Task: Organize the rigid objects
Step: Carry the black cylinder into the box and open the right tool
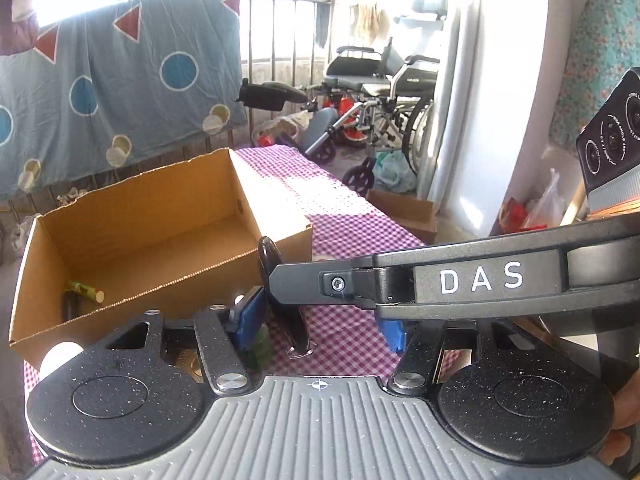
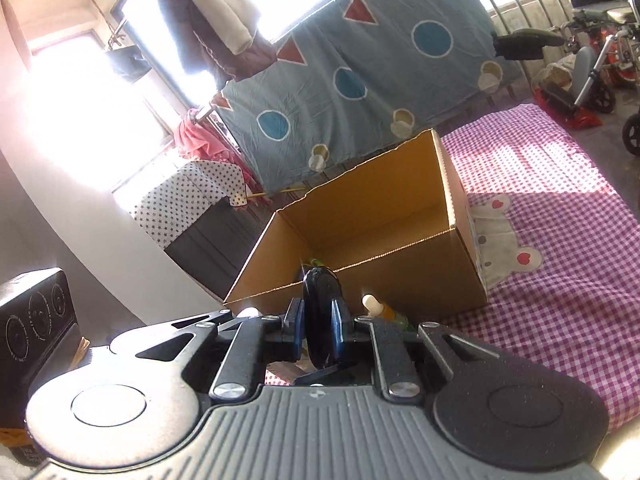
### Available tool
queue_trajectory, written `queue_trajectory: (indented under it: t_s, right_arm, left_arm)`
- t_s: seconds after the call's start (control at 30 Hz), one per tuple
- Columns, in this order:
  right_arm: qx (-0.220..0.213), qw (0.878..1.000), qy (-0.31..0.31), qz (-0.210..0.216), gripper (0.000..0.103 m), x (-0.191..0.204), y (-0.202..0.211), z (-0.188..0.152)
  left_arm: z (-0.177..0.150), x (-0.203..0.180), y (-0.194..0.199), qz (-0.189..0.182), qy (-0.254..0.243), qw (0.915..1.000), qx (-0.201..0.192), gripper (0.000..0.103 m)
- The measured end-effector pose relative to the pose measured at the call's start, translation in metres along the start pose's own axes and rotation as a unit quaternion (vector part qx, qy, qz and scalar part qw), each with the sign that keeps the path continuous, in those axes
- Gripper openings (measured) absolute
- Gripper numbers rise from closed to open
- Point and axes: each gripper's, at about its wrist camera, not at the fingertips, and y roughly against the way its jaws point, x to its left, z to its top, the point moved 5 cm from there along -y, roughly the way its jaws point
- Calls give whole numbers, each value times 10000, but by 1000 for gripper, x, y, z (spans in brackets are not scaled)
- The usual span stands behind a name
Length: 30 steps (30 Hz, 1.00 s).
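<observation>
Right wrist view: a glossy black oblong object (image 2: 320, 316), seen edge-on, stood clamped between the blue pads (image 2: 295, 330) of the right gripper (image 2: 318, 332), held in front of the near wall of an open cardboard box (image 2: 400, 280). Left wrist view showed the same black object (image 1: 267, 258) gripped at the tip of the right gripper (image 1: 288, 284), which crossed the frame from the right side; the object's lower end hung just above the cloth, and whether it touched could not be told.

Left gripper (image 1: 316, 322): jaws partly apart. A green-and-cream tube (image 1: 260, 350) lay low by its left pad (image 1: 250, 316); whether the pads pressed on it could not be told. In the right wrist view a cream-capped tube (image 2: 380, 310) showed just right of the right gripper's fingers, before the box wall.

Box contents: a small green tube with a cream end (image 1: 86, 291) lay in the near left corner.

Box sat on a purple-and-white checked cloth (image 2: 560, 240) bearing a bear-shaped patch (image 2: 504, 240). Behind the box hung a blue sheet with circles and red triangles (image 1: 120, 80). Farther back stood a wheelchair (image 1: 384, 88) by a metal railing (image 1: 280, 28). Strong sunlight washed out the windows.
</observation>
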Motion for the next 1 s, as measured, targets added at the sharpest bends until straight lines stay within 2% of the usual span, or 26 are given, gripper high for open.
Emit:
queue_trajectory:
  t_s: [0.2,0.4,0.47,0.6,0.73,0.87,1.0]
  right_arm:
    - [167,9982,372,438,16,33,-34,40]
    - [833,9926,425,771,15,55,-94,85]
    - [1093,9901,422,778,15,57,-117,94]
    - [1764,9816,264,680,15,50,-176,108]
    - [2392,9694,-48,556,15,32,-233,108]
    - [2801,9589,-245,370,15,12,-280,106]
    - [3008,9526,-371,278,15,-5,-313,106]
  left_arm:
    - [29,35,16,461,188,9985,-215,59]
    - [59,79,2,862,338,9957,-34,59]
    - [67,101,-9,971,399,9943,188,59]
    - [71,143,-36,903,773,9906,679,59]
    - [61,183,-66,799,1239,9813,1234,59]
    - [55,207,-100,807,1509,9707,1688,58]
    - [51,219,-119,901,1562,9654,1884,59]
